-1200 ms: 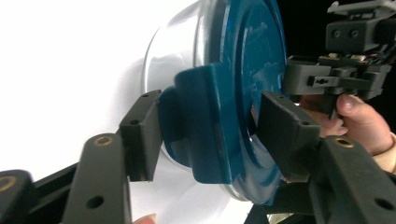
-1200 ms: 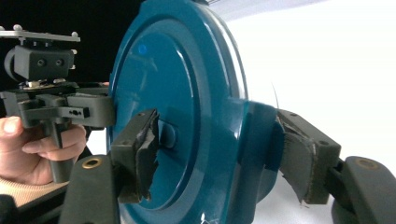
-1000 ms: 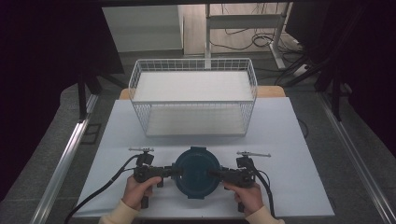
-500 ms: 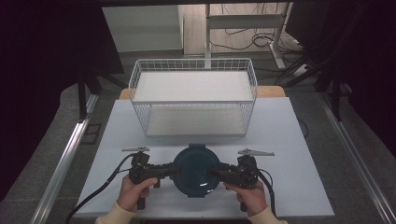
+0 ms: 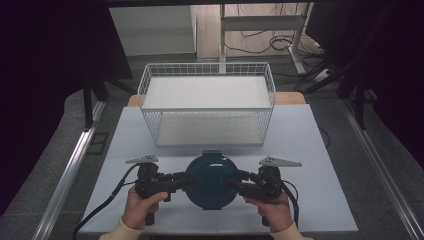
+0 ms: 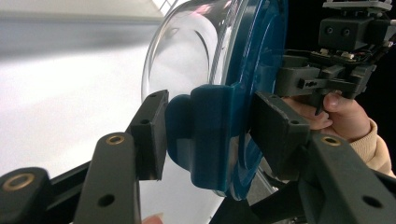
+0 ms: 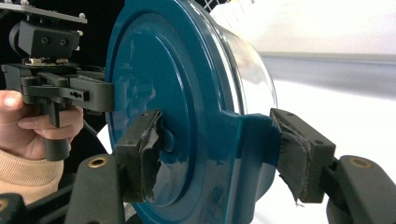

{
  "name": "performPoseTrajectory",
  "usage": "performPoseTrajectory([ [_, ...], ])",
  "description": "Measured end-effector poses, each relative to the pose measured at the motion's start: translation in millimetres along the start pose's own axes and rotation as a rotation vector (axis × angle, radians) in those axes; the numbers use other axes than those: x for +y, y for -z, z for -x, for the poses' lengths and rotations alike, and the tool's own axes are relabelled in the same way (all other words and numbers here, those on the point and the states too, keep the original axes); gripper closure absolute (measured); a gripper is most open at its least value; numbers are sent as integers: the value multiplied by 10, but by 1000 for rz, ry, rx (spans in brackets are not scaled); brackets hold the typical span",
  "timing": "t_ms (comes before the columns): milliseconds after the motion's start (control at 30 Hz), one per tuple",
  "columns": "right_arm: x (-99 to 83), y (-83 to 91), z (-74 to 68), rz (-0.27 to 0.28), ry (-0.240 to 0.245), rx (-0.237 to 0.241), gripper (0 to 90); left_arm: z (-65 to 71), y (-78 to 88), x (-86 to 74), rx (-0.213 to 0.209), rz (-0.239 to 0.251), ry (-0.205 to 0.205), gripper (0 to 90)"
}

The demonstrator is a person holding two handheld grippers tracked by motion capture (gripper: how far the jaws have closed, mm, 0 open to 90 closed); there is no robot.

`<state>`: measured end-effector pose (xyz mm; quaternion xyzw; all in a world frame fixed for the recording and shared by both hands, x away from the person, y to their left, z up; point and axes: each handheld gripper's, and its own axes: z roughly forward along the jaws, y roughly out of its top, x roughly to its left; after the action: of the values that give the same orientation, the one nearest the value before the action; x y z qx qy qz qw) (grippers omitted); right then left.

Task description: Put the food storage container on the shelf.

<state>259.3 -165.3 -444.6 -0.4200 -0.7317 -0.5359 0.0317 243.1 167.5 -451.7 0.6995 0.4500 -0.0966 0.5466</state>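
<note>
A round container with a dark blue lid (image 5: 210, 181) and a clear body (image 6: 187, 60) sits between my two grippers at the near middle of the table. My left gripper (image 5: 181, 181) is shut on the blue side latch (image 6: 210, 135) at the container's left. My right gripper (image 5: 238, 183) is shut on the opposite latch (image 7: 247, 149); one pad (image 7: 140, 154) presses the lid's top (image 7: 154, 79). In both gripper views the lid stands on edge. Whether the container touches the table is not visible.
A white wire basket (image 5: 207, 109) stands just beyond the container at the back of the white table (image 5: 320, 150). The person's hands (image 5: 142, 205) hold both grippers at the near edge. Cables trail off to the left (image 5: 107, 205) and right (image 5: 295, 200).
The container and both grippers look slightly larger and a little farther up the high view, as if raised. Both grips are unchanged.
</note>
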Motion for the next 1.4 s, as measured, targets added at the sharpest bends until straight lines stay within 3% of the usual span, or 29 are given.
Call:
performPoseTrajectory([
  [700, 170, 152, -146, 36, 68, -22, 365, 184, 55, 193, 3, 25, -84, 473],
  [967, 344, 162, -135, 50, 88, -31, 366, 168, 49, 419, -7, 30, -105, 473],
  [1200, 642, 159, -138, 59, 97, -34, 367, 184, 90, 679, -6, 32, -121, 473],
  [1400, 795, 163, -151, 63, 114, -26, 367, 232, 142, 871, 5, 43, -138, 473],
])
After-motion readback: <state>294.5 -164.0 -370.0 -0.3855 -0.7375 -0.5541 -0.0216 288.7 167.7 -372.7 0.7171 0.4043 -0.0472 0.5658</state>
